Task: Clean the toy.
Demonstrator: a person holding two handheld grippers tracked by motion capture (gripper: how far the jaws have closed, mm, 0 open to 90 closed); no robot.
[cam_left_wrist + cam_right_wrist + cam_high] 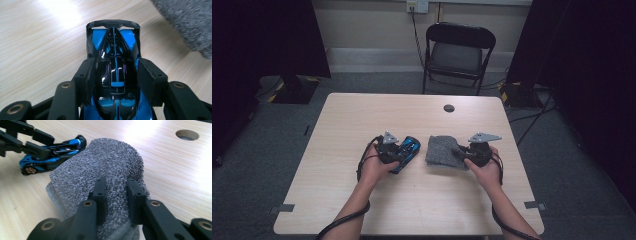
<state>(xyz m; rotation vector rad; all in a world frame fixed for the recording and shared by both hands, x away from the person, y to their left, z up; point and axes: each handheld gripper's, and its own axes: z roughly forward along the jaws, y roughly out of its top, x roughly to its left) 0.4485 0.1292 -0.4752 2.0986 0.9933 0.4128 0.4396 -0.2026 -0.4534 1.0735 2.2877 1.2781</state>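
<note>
Holding a gripper in each hand, I have both low over the wooden table [362,210], side by side near its middle. My left gripper [113,75] sits over a blue and black toy car [115,57]. Its two black jaws stand on either side of the car's glossy cabin, their inner faces right up against its flanks; in the left gripper view I see no gap on either side, so I take it as a pinch on the car. The car's dark rear wing points away from me in that view, and bare wood shows beyond it. From above, the toy car [408,150] lies tilted, its far end aimed toward the grey cloth [443,151] just beside it, the two close but apart.

My right gripper [115,195] is pressed together on that cloth. In the right gripper view the jaws squeeze a raised fold of the nubbly grey cloth [110,162] between them, the fabric bulging up and away past the tips, the rest of it resting on the table. Farther off in the same view I see the left gripper [41,147] lying across the toy car [53,152], whose gold wheel rests on the wood. A round hole [449,108] in the tabletop lies well beyond the cloth.
</note>
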